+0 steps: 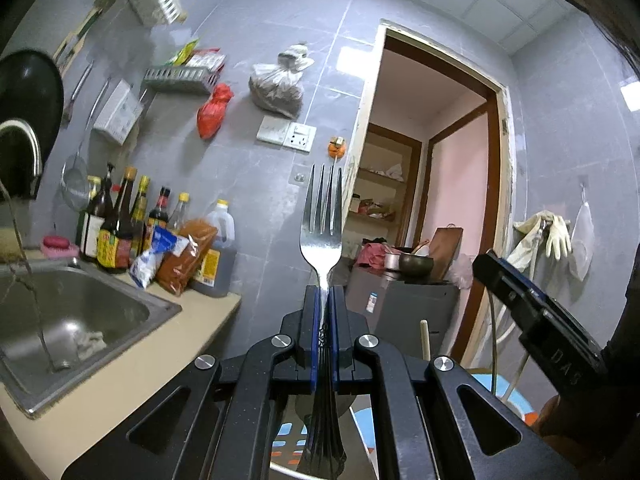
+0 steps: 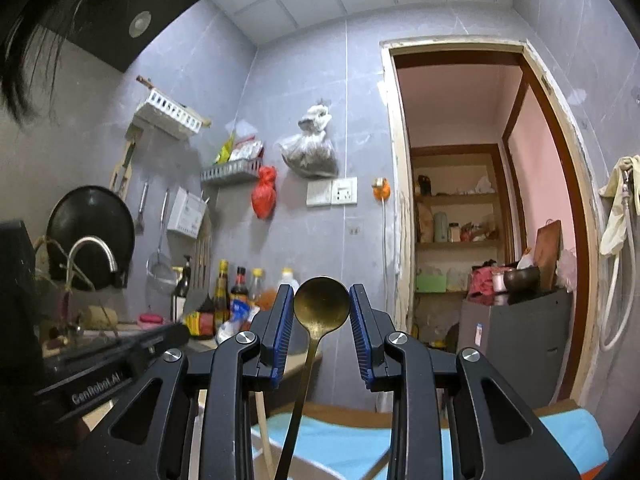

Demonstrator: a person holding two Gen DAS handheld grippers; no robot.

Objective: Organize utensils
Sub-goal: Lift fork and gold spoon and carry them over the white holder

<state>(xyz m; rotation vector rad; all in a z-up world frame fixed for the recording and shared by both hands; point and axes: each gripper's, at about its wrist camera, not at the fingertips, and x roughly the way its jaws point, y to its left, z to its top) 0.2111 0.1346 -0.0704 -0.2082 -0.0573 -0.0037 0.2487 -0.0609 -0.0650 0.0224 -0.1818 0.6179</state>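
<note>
A silver fork (image 1: 322,236) stands upright in the left wrist view, tines up, its neck pinched between the blue pads of the left gripper (image 1: 324,300), whose jaws are pressed nearly together; the patterned handle runs down between the black arms. To the left lie a steel sink (image 1: 80,312) set in a beige counter (image 1: 132,376) and a row of sauce bottles (image 1: 120,224) against the grey tiled wall. At the right edge the other gripper's black body (image 1: 540,320) shows before an open doorway (image 1: 436,184). In the right wrist view, a brass spoon (image 2: 321,306) rises bowl-up between the pads of the right gripper (image 2: 322,312), which stand partly apart, close to the bowl's edges; whether they touch it I cannot tell. Its thin handle drops away below. A black pan (image 2: 90,224) hangs on the wall behind the curved tap (image 2: 92,252), and light blue cloth (image 2: 340,440) lies beneath.
</note>
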